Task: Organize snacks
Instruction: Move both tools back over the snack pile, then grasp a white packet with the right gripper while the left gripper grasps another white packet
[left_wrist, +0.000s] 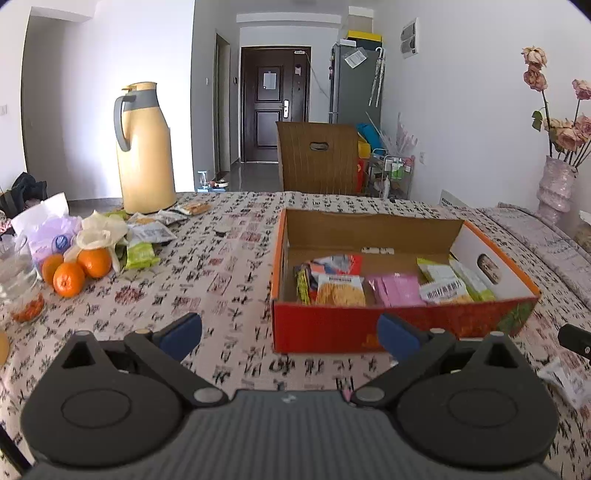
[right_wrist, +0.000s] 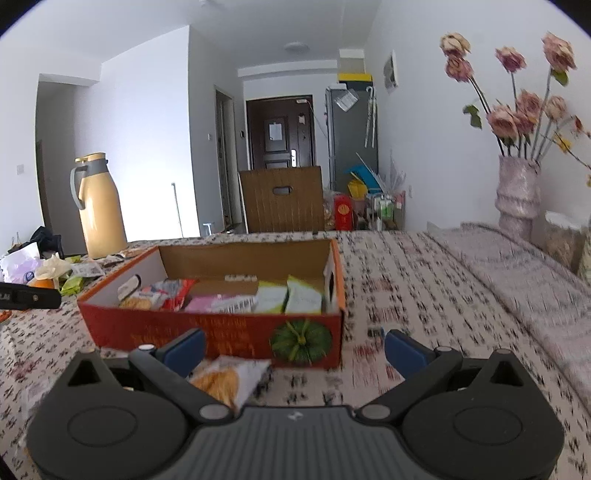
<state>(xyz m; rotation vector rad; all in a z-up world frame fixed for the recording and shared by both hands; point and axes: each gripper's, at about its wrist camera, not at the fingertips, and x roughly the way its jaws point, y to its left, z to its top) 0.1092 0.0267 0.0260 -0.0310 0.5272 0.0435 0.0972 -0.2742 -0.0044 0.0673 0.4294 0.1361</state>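
Note:
An open red cardboard box (left_wrist: 332, 325) (right_wrist: 236, 332) sits on the patterned tablecloth and holds several snack packets: yellow crackers (left_wrist: 341, 293), pink packs (left_wrist: 400, 290), green packs (right_wrist: 303, 297). My left gripper (left_wrist: 290, 334) is open in front of the box's near left corner, with nothing between its fingers. My right gripper (right_wrist: 295, 350) is open in front of the box's near wall. A white packet of yellow crackers (right_wrist: 229, 380) lies on the cloth just inside its left finger, not gripped. More loose packets (left_wrist: 147, 236) lie at the far left.
A tall yellow thermos (left_wrist: 146, 151) stands far left, with oranges (left_wrist: 79, 269), a glass (left_wrist: 16, 273) and plastic bags near it. A pink vase of dried roses (right_wrist: 517, 192) stands at the right. A wooden chair back (left_wrist: 317, 158) rises beyond the table.

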